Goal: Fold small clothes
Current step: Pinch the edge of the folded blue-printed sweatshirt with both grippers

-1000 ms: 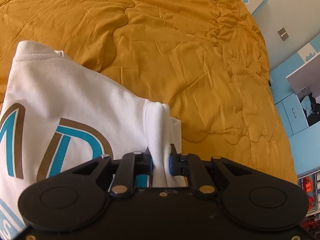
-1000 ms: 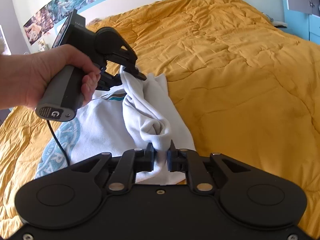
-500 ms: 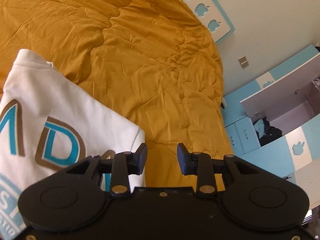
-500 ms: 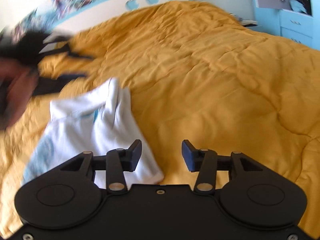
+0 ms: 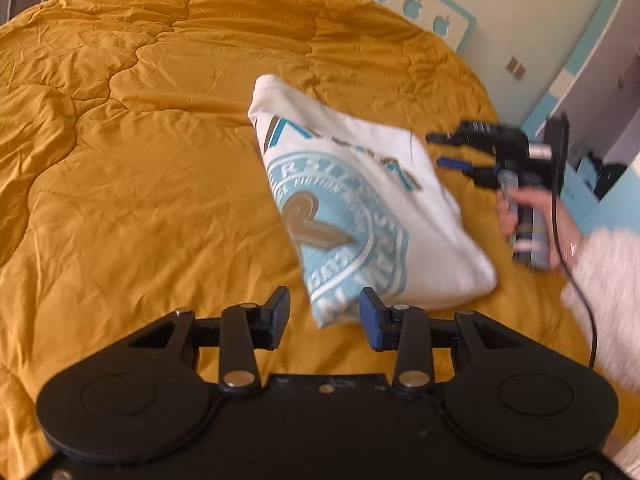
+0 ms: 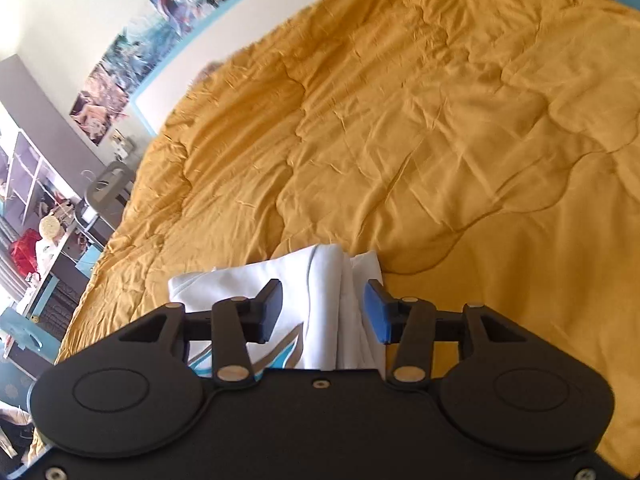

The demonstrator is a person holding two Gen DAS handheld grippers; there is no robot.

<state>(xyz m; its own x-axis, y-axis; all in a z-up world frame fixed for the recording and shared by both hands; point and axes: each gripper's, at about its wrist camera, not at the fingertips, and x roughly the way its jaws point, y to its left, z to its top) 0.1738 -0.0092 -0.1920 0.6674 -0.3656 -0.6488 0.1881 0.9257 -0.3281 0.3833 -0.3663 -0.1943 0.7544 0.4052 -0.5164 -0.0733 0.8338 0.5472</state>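
A white shirt [image 5: 360, 200] with a blue and brown round print lies folded on the orange bedspread [image 5: 140, 140]. My left gripper [image 5: 324, 316] is open and empty, just short of the shirt's near corner. My right gripper [image 5: 452, 148] shows blurred at the shirt's far right edge, held in a hand, open. In the right wrist view the right gripper [image 6: 322, 310] is open with the shirt's folded edge [image 6: 332, 292] showing between and under the fingers, not clamped.
The orange bedspread [image 6: 400, 120] covers the wide bed all around the shirt. A headboard with apple cut-outs [image 5: 416, 8] and blue cabinets [image 5: 592, 128] stand at the right. Shelves with clutter [image 6: 36, 220] stand beyond the bed's left edge.
Both grippers were shut on a bunched part of the shirt a second ago, then opened and let it drop. Both have pulled back, and the shirt now lies folded flat.
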